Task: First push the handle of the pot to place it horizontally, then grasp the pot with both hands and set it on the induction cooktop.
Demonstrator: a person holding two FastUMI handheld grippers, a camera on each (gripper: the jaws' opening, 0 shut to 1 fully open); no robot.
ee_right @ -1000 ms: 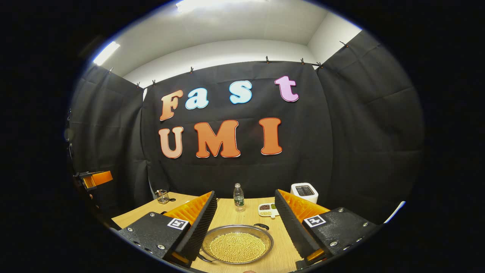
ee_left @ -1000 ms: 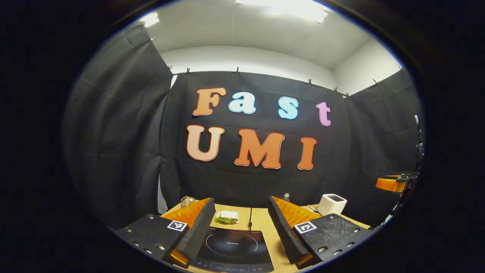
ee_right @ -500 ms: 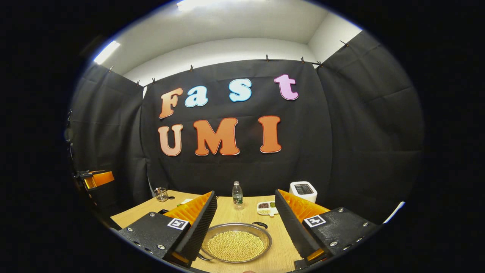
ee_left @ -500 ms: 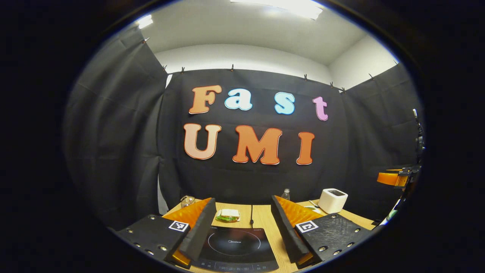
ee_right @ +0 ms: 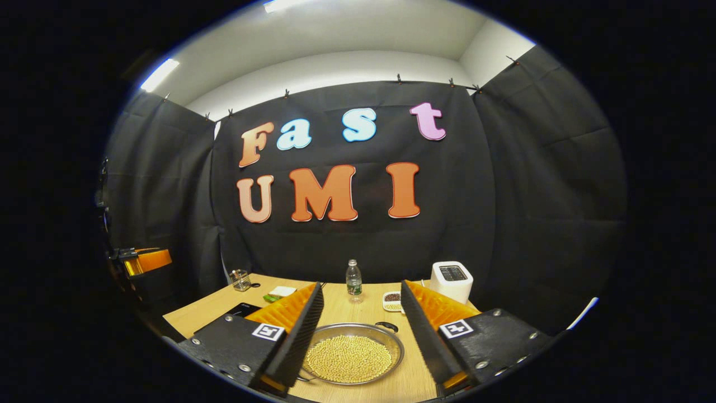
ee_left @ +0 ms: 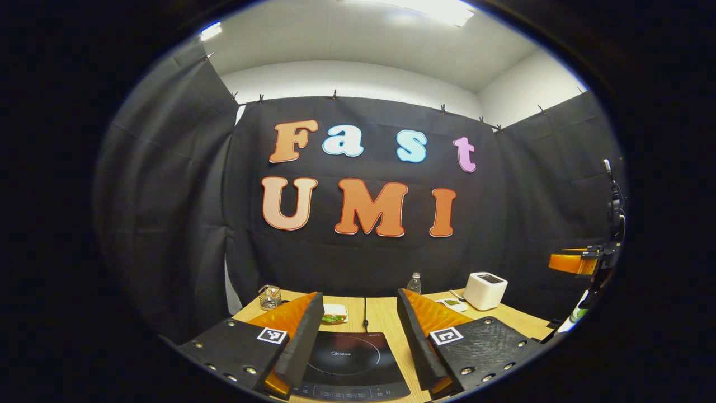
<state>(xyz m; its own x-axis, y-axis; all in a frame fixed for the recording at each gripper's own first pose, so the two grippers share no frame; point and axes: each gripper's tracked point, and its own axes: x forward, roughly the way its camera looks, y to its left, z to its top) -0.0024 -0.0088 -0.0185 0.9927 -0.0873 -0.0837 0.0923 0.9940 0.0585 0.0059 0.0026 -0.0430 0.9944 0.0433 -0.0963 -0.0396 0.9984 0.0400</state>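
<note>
Two hand-held grippers hover above a light wooden table (ee_right: 358, 307), each with its fingers spread apart and holding nothing. In the right gripper view, the right hand-held gripper (ee_right: 361, 327) frames a shallow round metal pot (ee_right: 352, 354) filled with small yellow beans; the pot rests on the table between the two fingers without touching either. One dark loop handle (ee_right: 386, 326) lies at the pot's far rim, and a thin wire handle (ee_right: 302, 378) shows at its near left edge. Beyond the pot stands a clear plastic water bottle (ee_right: 353, 278), with a small white sectioned dish of dark and pale grains (ee_right: 391, 300) just to the bottle's right and a white boxy appliance (ee_right: 452, 279) farther right again. Left of the bottle sit a small glass jar (ee_right: 240, 279) and a flat white and green packet (ee_right: 278, 293).

In the left gripper view, the left hand-held gripper (ee_left: 358, 330) hangs over a flat black glass induction cooktop (ee_left: 349, 364), which lies on the table between its open fingers. A black cord (ee_left: 364, 314) runs away from the cooktop's far edge. The other gripper shows far off at the right edge, held high above the table
</note>
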